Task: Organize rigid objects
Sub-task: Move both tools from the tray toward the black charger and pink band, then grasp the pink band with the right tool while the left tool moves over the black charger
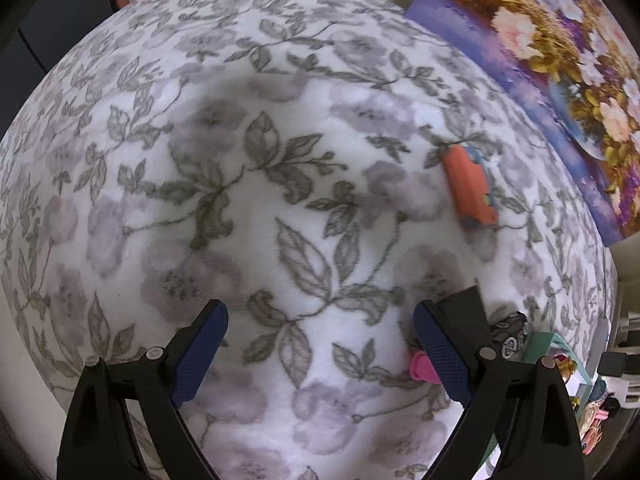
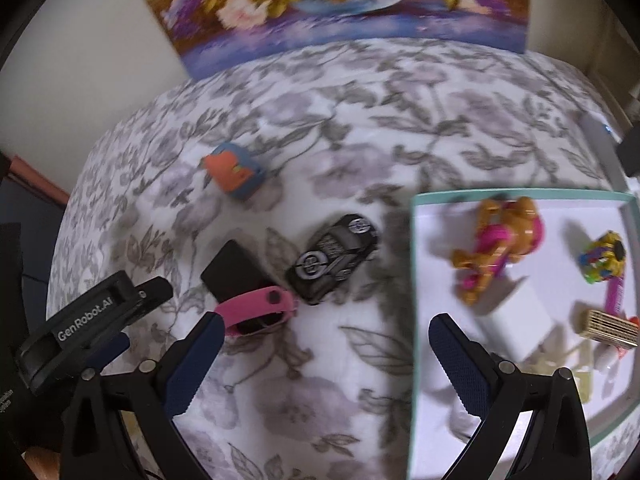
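My left gripper (image 1: pixel 320 344) is open and empty over the floral cloth. An orange and blue toy (image 1: pixel 470 188) lies ahead to its right. My right gripper (image 2: pixel 324 356) is open and empty above the cloth. Ahead of it lie a black toy car (image 2: pixel 334 260), a black device with a pink strap (image 2: pixel 248 292) and the orange and blue toy (image 2: pixel 234 172). A teal-rimmed white tray (image 2: pixel 416 280) at the right holds a gold and pink toy (image 2: pixel 496 240), a multicoloured toy (image 2: pixel 602 256), a white block (image 2: pixel 516 324) and a gold box (image 2: pixel 608 326). The left gripper (image 2: pixel 100 320) shows at lower left.
A flower painting (image 2: pixel 340 4) leans against the wall at the back; it also shows in the left wrist view (image 1: pixel 560 72). The tray (image 1: pixel 560 344), the car (image 1: pixel 510 332) and the pink strap (image 1: pixel 420 366) show at that view's lower right. The cloth-covered surface drops off at its left edge.
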{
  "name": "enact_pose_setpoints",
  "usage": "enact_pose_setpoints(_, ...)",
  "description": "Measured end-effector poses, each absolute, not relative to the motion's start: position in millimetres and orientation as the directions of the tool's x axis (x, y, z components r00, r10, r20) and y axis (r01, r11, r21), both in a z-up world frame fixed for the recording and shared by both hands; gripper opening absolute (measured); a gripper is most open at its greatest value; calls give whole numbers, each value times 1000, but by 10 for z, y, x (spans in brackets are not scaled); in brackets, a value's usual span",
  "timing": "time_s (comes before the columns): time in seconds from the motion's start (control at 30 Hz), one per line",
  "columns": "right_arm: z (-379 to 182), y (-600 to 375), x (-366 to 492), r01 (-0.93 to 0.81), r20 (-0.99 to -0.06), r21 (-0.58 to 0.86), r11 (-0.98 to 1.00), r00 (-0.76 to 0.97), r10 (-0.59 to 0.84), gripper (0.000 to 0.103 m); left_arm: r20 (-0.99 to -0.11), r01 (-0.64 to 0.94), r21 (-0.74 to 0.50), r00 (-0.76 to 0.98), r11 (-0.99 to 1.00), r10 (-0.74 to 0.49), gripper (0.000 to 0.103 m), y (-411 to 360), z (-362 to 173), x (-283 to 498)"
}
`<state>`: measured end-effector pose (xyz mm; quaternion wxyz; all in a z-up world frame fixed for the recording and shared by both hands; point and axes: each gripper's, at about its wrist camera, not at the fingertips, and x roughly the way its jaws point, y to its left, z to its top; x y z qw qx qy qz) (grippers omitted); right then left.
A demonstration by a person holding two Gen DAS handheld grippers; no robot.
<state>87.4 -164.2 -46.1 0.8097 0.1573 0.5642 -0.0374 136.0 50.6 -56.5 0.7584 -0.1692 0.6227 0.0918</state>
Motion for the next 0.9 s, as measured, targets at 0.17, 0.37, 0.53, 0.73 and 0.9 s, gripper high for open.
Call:
enact_pose_setpoints(0.17,-588,-1495,959,216,-935,201,955,333,122,103,-982,-383,-134,178,914,-69,94,608,-669,1360)
enact_pose_setpoints(0.37,-723,-1372,1036,206,-939,230,951,306,160,103,-984,-389,-132,162,912,-74,94,651,-758,1358)
enact_pose_setpoints(0.53,-818,-1323,1091,213,-941,238,947,291,171,103,-985,-404,-130,157,905,-72,94,734,-823,1369)
enact_pose_setpoints(0.73,-929,-1293,1148,235,-941,264,936,274,197,103,-986,-428,-135,149,894,-78,94,923,-890,1354)
enact_pose_setpoints(0.9,-951,-1217,1211,227,-947,226,947,280,159,98,-985,-435,-137,151,890,-78,94,1020,-931,1338)
